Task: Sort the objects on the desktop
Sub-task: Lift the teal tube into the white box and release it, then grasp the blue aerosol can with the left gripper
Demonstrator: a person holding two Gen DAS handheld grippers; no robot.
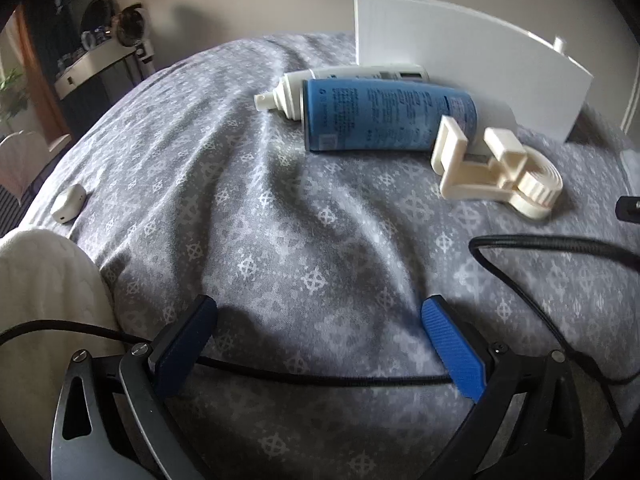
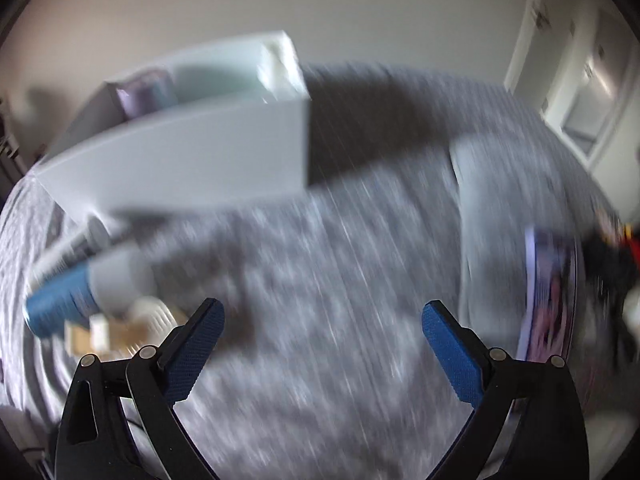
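Blue can [image 1: 390, 116] lies well beyond the left gripper [image 1: 320, 324]; both grippers' fingers spread apart, gripping nothing

Grey patterned bedspread [image 1: 280, 208] (rumpled), blue can [image 1: 384, 116], white box [image 1: 460, 60], cable [image 1: 540, 244]

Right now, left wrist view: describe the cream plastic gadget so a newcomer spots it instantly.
Find the tall white box at the back of the grey patterned bedspread. In front lies a blue spray can. The cream plastic gadget sits at its right end: angular, with a ribbed wheel.
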